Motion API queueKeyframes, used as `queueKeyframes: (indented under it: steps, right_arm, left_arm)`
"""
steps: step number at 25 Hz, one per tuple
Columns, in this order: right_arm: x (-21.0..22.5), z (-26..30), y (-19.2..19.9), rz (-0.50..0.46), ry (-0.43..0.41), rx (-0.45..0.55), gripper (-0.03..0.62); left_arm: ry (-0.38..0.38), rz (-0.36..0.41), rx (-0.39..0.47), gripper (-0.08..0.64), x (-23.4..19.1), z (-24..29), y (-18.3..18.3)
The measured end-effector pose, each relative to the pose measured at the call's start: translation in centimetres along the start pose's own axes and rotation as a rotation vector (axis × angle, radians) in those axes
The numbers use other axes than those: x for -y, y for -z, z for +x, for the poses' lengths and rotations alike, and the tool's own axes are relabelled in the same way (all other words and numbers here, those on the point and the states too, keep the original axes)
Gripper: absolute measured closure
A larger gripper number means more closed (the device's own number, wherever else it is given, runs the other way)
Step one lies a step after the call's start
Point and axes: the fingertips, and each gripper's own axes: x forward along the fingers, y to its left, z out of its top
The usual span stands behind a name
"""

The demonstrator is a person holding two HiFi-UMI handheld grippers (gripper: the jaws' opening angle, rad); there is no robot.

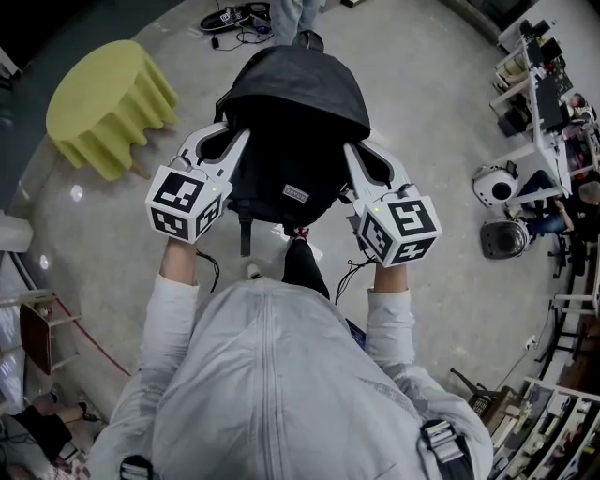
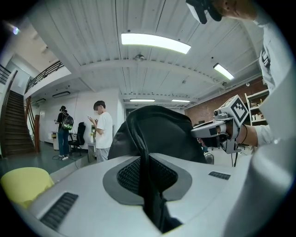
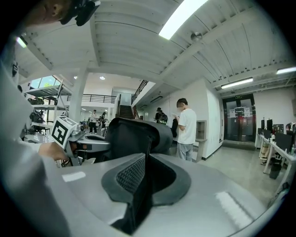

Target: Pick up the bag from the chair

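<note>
Each clamped shut on a black strap (image 2: 148, 194), the left gripper (image 1: 225, 142) and right gripper (image 1: 368, 157) carry the bag (image 1: 295, 103) between and just ahead of them, so the lift looks under way and next needs both raised evenly; its long axis seems to run forward along the jaws, rounded end farthest.

1. Round table under a yellow-green cloth (image 1: 111, 103), upper left of the head view.
2. Tangle of black cables (image 1: 234, 17) on the concrete floor (image 1: 431, 112), top edge.
3. Cluttered desks (image 1: 548, 70), right edge.
4. Two rounded objects, one white (image 1: 494, 185), one grey (image 1: 504, 239), on the floor near the desks.
5. Person in a white T-shirt (image 2: 102, 132), standing, head bowed.
6. Person wearing a backpack (image 2: 64, 129), beside a black office chair (image 2: 80, 135).
7. Dark staircase (image 2: 16, 127), far left.
8. Ceiling light strip (image 2: 156, 43), lit.
</note>
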Motion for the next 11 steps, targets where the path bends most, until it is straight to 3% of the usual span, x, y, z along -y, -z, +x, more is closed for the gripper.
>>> queueKeyframes:
  steps: [11]
  right_arm:
    - [0.15, 0.63, 0.67, 0.011, -0.021, -0.017, 0.554]
  left_arm:
    - [-0.013, -0.025, -0.014, 0.522, -0.34, 0.24, 0.78]
